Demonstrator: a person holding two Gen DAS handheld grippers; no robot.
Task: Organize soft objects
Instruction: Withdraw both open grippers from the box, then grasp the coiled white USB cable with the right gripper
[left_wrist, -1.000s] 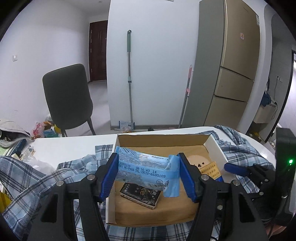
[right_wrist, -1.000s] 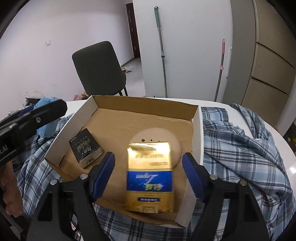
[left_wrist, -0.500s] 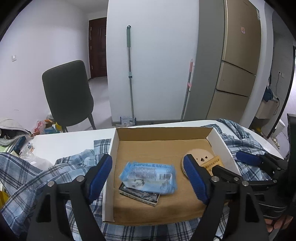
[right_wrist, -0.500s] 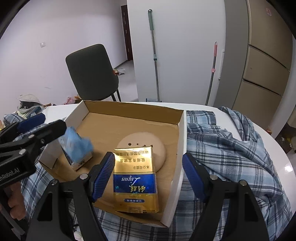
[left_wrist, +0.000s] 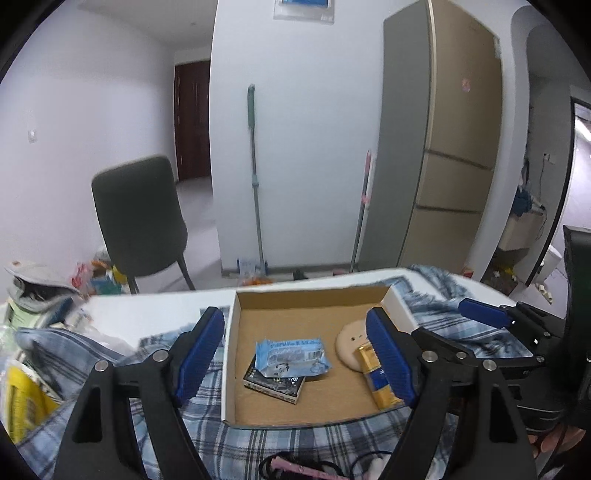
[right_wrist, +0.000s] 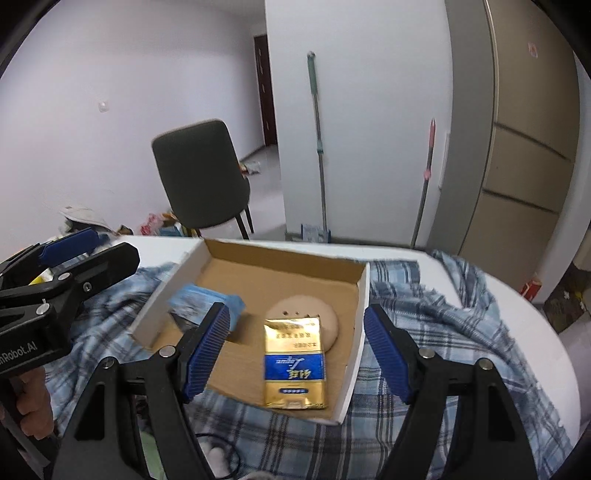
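Observation:
An open cardboard box (left_wrist: 229, 354) lies on a plaid shirt (left_wrist: 110, 354). Inside it a light-blue soft packet (left_wrist: 291, 356) rests on a small black carton (left_wrist: 275, 384). Beside them a gold-and-blue packet (left_wrist: 376, 380) overlaps a beige round pad (left_wrist: 347, 341). My left gripper (left_wrist: 293, 325) hangs open above the box's near side, holding nothing. In the right wrist view my right gripper (right_wrist: 295, 317) is also open and empty, above the gold packet (right_wrist: 295, 365) and in front of the box (right_wrist: 356, 332). The blue packet (right_wrist: 201, 299) shows behind its left finger.
The shirt (right_wrist: 443, 332) drapes over a white round table (right_wrist: 517, 306). Clutter and a yellow bag (left_wrist: 22, 406) sit at the table's left. A pink item and cables (left_wrist: 295, 469) lie at the front edge. A dark chair (left_wrist: 140, 221), mops and a fridge (left_wrist: 443, 147) stand beyond.
My left gripper has opened and let go of the blue packet, which now lies in the box on the black carton. Both grippers have risen and drawn back from the box.

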